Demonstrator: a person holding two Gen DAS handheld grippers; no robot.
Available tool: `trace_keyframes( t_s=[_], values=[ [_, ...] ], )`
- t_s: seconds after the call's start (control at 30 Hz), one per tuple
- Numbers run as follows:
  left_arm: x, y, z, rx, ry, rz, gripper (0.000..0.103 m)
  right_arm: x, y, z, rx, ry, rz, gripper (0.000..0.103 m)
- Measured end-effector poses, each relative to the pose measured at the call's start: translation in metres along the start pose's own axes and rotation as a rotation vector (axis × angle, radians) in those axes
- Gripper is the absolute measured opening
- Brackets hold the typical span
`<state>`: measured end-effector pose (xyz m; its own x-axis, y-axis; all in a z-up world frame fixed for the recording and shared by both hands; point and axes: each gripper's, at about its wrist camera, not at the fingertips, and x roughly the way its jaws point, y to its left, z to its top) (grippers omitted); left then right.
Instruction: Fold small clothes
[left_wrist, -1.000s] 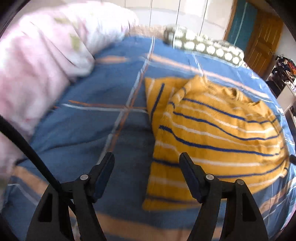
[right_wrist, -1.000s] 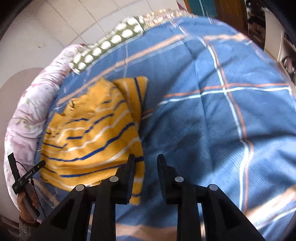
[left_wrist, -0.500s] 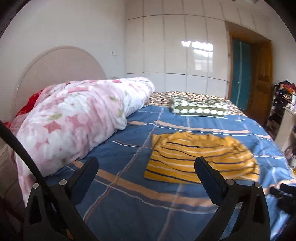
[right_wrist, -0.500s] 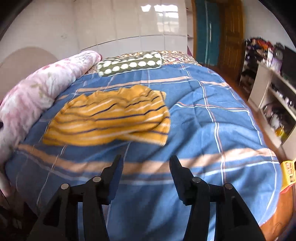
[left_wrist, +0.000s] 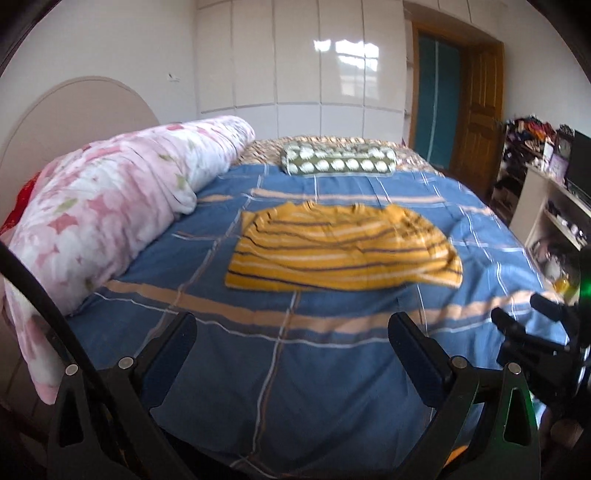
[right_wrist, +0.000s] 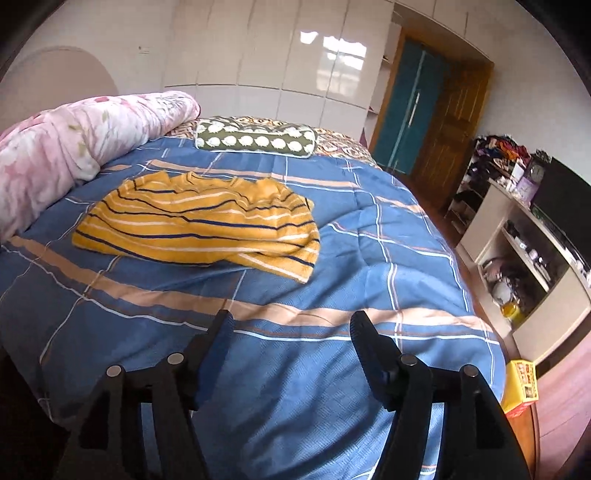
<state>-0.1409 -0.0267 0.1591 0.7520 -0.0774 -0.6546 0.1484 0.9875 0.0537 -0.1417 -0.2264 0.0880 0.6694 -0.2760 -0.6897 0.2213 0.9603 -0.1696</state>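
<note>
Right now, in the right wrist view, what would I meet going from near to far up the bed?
right gripper → bare blue plaid bedspread → yellow striped sweater → green cushion with white dots → glossy white wardrobe doors.

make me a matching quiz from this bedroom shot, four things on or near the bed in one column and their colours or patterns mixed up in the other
Things:
1. sweater
2. rolled duvet
3. pillow
4. bedspread

Looks:
A. green with white blobs
B. blue with tan and white lines
C. mustard yellow with dark blue and white stripes
D. pink and white floral

Pairs: 1-C, 2-D, 3-A, 4-B
</note>
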Motion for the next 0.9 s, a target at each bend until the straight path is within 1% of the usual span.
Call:
trace_keyframes(
  t_s=[0.13, 0.3, 0.37, 0.5, 0.57, 0.63, 0.9],
  values=[
    [0.010, -0.005, -0.006, 0.021, 0.036, -0.003, 0.103, 0.012, -0.002, -0.002, 0.010, 0.046, -0.013, 0.070],
    [0.018, -0.006, -0.010, 0.031, 0.065, -0.030, 0.103, 0.018, 0.000, -0.004, -0.002, 0.075, -0.047, 0.070],
    [0.020, -0.006, -0.011, 0.033, 0.064, -0.021, 0.103, 0.018, 0.001, -0.004, -0.007, 0.081, -0.057, 0.073],
    [0.025, -0.006, -0.013, 0.028, 0.081, -0.012, 0.103, 0.013, 0.004, -0.004, -0.031, 0.063, -0.114, 0.077],
    [0.027, -0.007, -0.014, 0.028, 0.089, -0.017, 0.103, 0.012, 0.005, -0.004, -0.049, 0.051, -0.155, 0.081],
    [0.028, -0.010, -0.016, 0.036, 0.094, -0.020, 0.103, 0.012, 0.004, -0.004, -0.055, 0.048, -0.175, 0.082],
    [0.033, -0.017, -0.018, 0.056, 0.110, -0.029, 0.103, 0.012, -0.002, -0.005, -0.040, 0.054, -0.175, 0.082]
  ],
)
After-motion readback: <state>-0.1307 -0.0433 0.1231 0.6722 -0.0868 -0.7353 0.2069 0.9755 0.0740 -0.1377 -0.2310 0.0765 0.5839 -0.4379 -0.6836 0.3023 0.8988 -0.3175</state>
